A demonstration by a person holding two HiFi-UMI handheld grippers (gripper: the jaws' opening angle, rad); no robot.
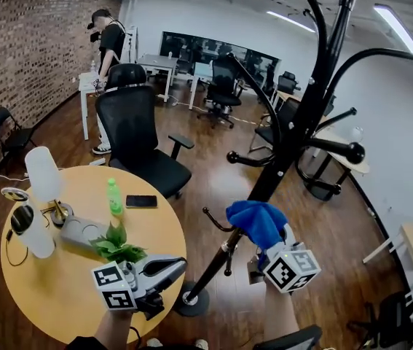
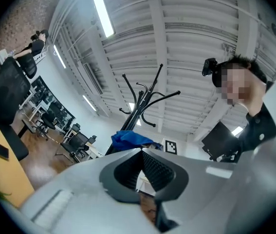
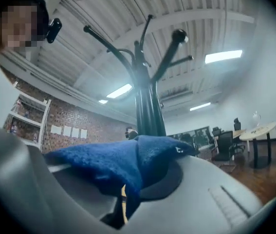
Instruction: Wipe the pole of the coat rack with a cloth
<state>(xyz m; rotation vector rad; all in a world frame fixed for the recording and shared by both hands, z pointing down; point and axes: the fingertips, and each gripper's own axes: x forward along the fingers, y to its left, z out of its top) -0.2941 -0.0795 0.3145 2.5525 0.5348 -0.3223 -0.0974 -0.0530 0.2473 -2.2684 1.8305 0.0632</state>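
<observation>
Head view looks steeply down; both gripper views look up the coat rack (image 3: pixel 145 106).

Left gripper (image 1: pixel 175 265) jaws together, empty; right gripper (image 1: pixel 268 248) clamped on cloth (image 1: pixel 256 219).

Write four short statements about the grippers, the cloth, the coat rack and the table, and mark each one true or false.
1. The right gripper is shut on the blue cloth. True.
2. The left gripper holds the green bottle. False: it is shut on nothing, and the green bottle stands on the round table.
3. The coat rack is white. False: it is black.
4. A phone lies on the round table. True.
</observation>
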